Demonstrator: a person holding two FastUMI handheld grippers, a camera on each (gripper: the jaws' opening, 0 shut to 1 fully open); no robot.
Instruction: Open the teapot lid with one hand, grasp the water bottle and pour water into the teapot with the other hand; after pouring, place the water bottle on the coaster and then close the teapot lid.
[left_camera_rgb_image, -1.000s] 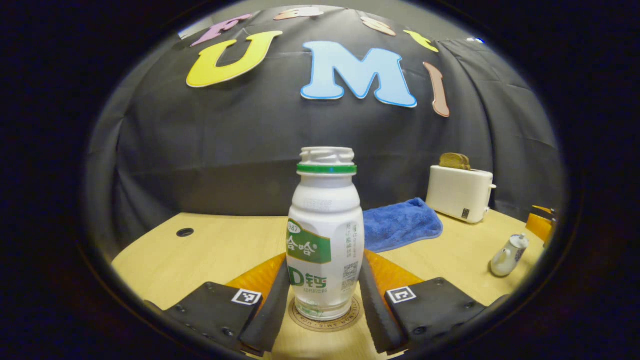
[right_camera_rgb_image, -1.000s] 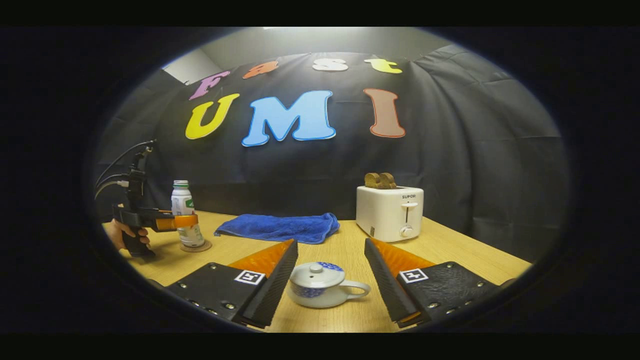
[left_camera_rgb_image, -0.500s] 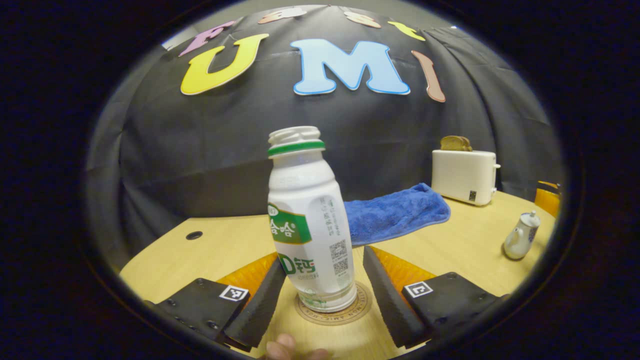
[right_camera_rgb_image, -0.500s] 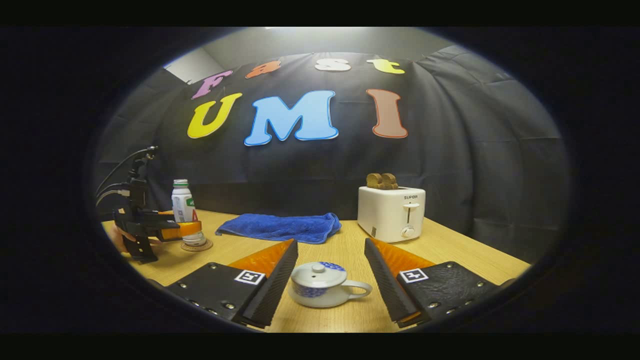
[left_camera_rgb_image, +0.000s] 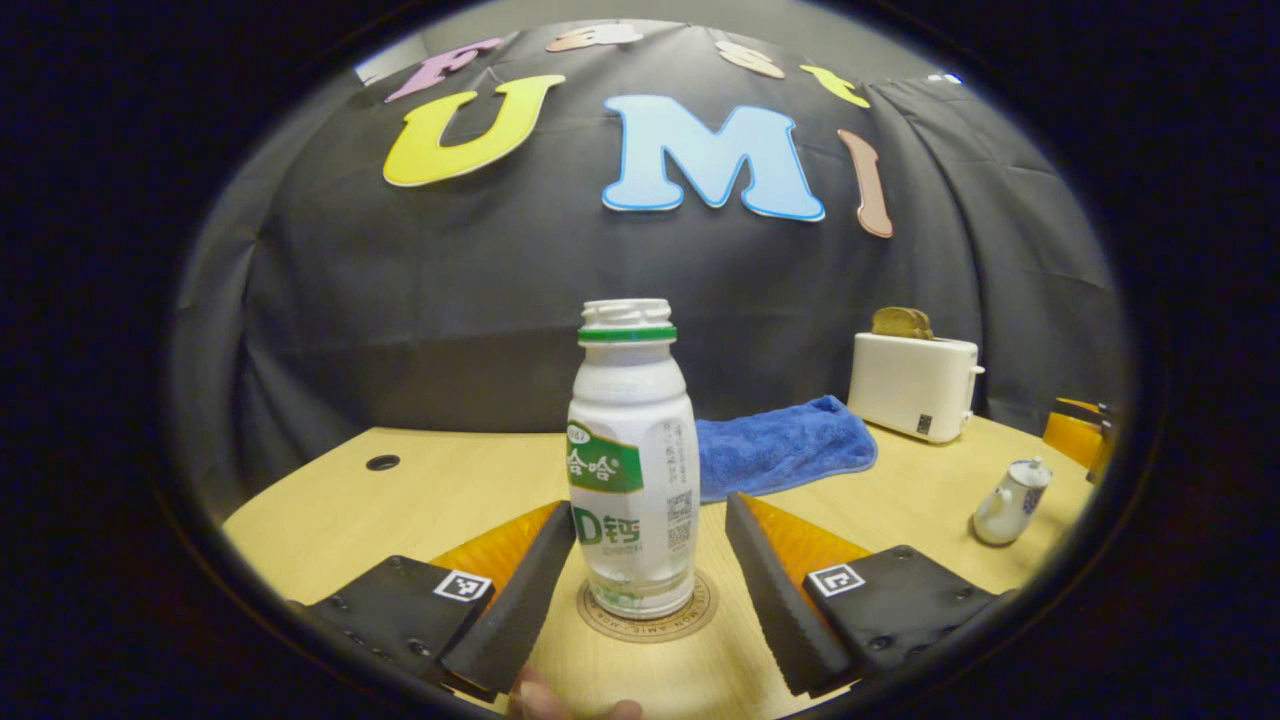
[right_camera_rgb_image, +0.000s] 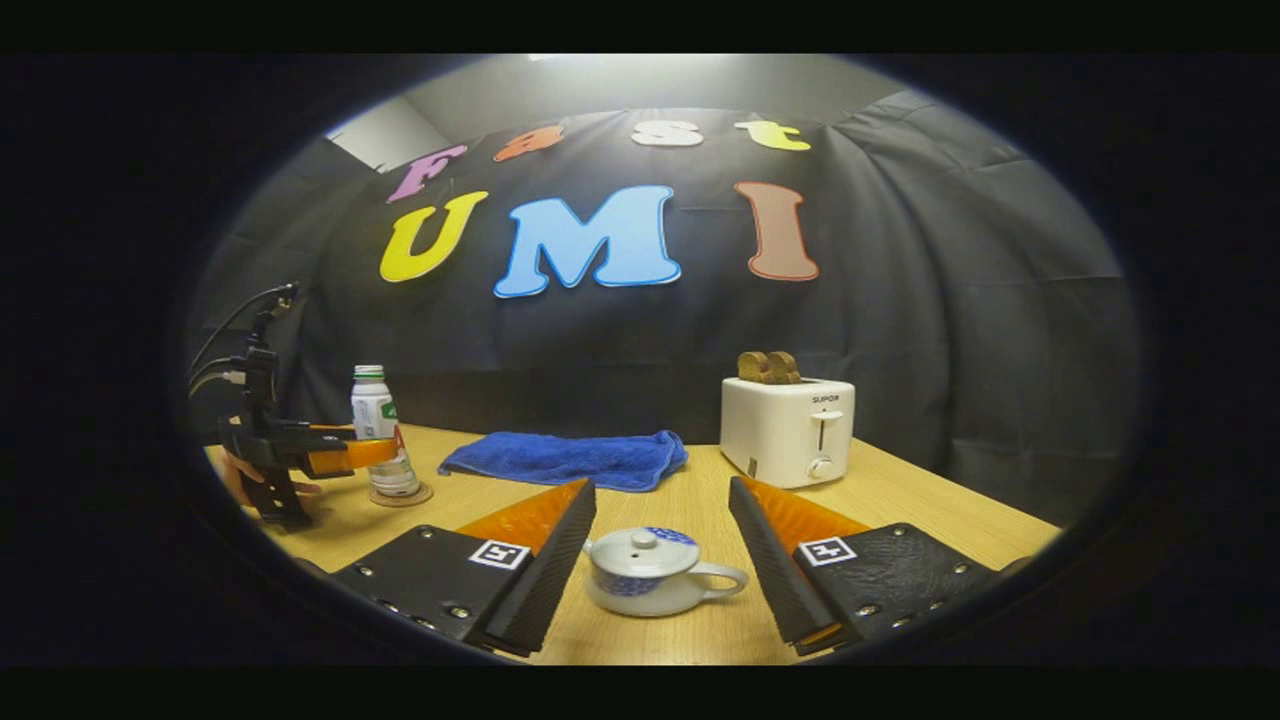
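- The left gripper (left_camera_rgb_image: 640, 600) has its fingers (left_camera_rgb_image: 515, 600) spread to either side of the water bottle (left_camera_rgb_image: 632, 460), with a gap visible on both sides, so nothing is being squeezed; the fingers sit low around the bottle's base, placed for a grasp or just after letting go (I cannot say which).
- The bottle stands upright on the round coaster (left_camera_rgb_image: 650, 618), cap off, which suits pouring.
- The right gripper (right_camera_rgb_image: 660, 570) is released too, its fingers (right_camera_rgb_image: 545, 575) flanking the teapot (right_camera_rgb_image: 655, 572) without touching it. The lid (right_camera_rgb_image: 632, 552) is seated on the pot, its knob up and reachable from above.
- Both pieces rest on the worktop (right_camera_rgb_image: 690, 500), well apart, so one hand can serve each.
- Farther back lie a blue towel (right_camera_rgb_image: 565, 458) and a toaster (right_camera_rgb_image: 787, 430) with bread in it, clear of the working area.
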